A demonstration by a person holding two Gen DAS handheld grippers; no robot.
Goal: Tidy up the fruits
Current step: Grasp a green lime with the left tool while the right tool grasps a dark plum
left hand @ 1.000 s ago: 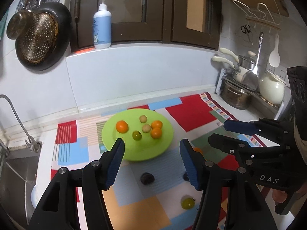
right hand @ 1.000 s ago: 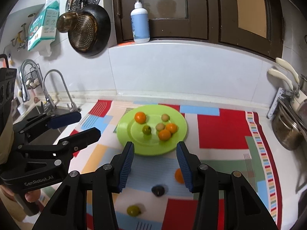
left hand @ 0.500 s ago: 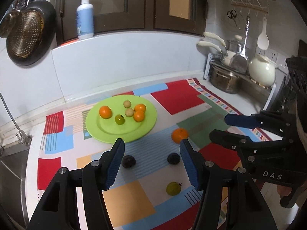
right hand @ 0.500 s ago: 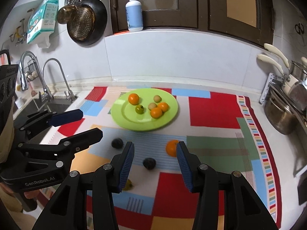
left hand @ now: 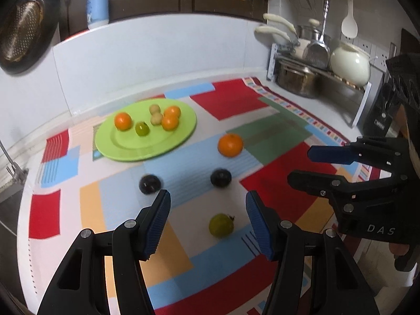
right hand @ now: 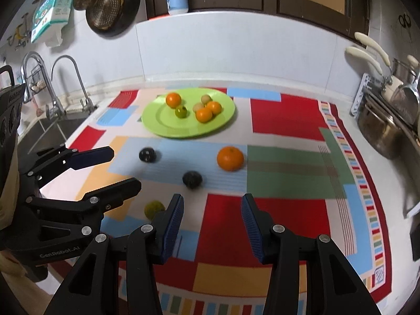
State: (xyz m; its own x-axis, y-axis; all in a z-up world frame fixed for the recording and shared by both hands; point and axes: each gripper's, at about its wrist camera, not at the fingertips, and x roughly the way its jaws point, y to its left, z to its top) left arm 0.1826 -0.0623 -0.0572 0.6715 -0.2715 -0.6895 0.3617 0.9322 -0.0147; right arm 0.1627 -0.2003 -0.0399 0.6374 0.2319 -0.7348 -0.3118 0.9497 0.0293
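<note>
Our left hand-held gripper [left hand: 208,216] hangs released above the patchwork cloth [left hand: 275,173] on the bench, its blue pads spread wide and holding nothing. Between them, on the cloth below, lies a green fruit [left hand: 221,225]. Our right hand-held gripper [right hand: 211,219] is likewise released and empty, over a red patch of the cloth; in the left wrist view it shows at the right edge [left hand: 304,165]. Beyond the left pads sit two dark fruits [left hand: 150,183] [left hand: 221,178], apart from each other, and farther out a loose orange [left hand: 230,145]. Well beyond them rests the green plate [left hand: 123,149], carrying three small oranges, one green fruit and two pale round fruits. Behind the cloth to the right stands a rack of pots [left hand: 315,63], and a soap bottle [left hand: 97,5] stands on the ledge above.
</note>
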